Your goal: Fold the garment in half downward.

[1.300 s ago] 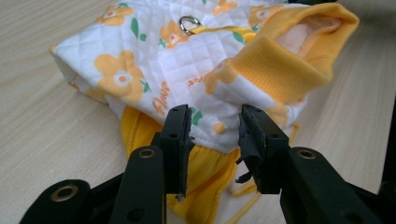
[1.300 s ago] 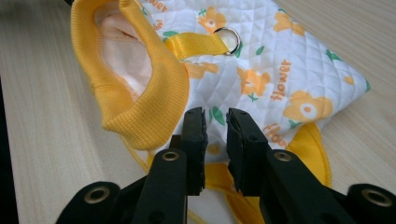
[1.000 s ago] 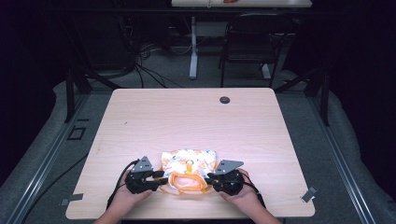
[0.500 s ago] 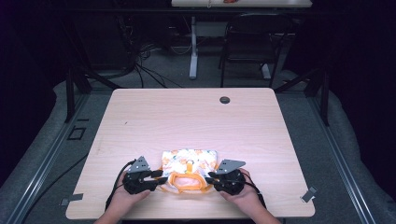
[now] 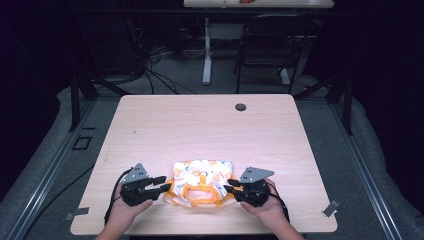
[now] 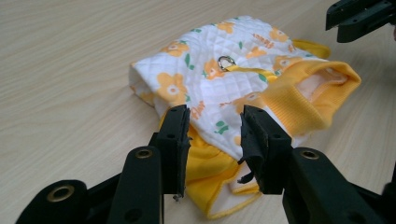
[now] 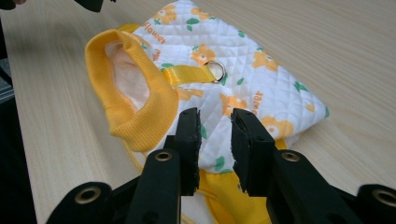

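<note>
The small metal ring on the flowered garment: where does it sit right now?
The metal ring sits on the quilted top of the garment, on a yellow strap beside the ribbed yellow collar, at the table's near edge.

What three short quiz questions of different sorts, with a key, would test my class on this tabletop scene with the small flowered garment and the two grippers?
1. True or false: the left gripper has its jaws apart at the edge of the quilted pet vest.
2. Multiple choice: the metal ring on the vest's back hangs from
A. a yellow strap
B. a black cord
C. a blue button
3. Fill in: the vest's ribbed collar is coloured ____.

Key
1. True; in the left gripper view a clear gap shows between them.
2. A
3. Yellow. The right gripper likewise stands open at the vest, which lies near the front edge of the wooden table.
</note>
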A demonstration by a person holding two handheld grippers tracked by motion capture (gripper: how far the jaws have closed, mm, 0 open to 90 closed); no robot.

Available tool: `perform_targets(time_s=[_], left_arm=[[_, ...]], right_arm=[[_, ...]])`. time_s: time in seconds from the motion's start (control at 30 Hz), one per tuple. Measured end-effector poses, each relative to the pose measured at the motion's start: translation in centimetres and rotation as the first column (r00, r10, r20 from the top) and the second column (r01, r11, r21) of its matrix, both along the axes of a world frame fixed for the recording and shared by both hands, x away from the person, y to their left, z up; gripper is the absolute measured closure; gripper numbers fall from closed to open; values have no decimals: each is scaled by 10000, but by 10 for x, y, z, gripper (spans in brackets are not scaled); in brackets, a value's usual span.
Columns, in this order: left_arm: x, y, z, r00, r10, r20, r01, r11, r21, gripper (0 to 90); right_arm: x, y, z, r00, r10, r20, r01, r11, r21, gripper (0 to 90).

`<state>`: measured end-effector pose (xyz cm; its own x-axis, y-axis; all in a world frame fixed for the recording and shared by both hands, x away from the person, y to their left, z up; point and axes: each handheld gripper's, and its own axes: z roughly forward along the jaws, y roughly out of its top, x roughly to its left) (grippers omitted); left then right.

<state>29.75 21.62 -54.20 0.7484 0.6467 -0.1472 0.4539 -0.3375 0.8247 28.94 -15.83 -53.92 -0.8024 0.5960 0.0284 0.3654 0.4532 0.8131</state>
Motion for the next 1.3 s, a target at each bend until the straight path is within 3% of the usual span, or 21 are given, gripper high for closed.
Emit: perform_targets(time_s=[0.27, 0.57, 0.77, 1.03, 1.3], left_arm=[[-2, 22, 7, 9974, 722, 23, -722, 9974, -13, 611], [-8, 36, 3, 9942, 1063, -175, -1060, 9943, 144, 598], [-9, 42, -7, 9894, 1451, -115, -1451, 9894, 12, 577], [-5, 42, -23, 9858, 1668, -208, -1652, 9842, 629, 575], [-5, 43, -26, 9829, 1828, -217, -1810, 9814, 646, 571]], right_arm=[[0, -14, 6, 9988, -485, -62, 484, 9988, -64, 702], [-6, -40, 7, 9913, -1296, -240, 1290, 9914, -230, 679], [-8, -56, -1, 9834, -1790, -293, 1782, 9835, -302, 679], [-3, -64, -11, 9734, -2273, -294, 2265, 9736, -282, 664], [0, -67, -22, 9649, -2554, -609, 2553, 9668, -84, 651]])
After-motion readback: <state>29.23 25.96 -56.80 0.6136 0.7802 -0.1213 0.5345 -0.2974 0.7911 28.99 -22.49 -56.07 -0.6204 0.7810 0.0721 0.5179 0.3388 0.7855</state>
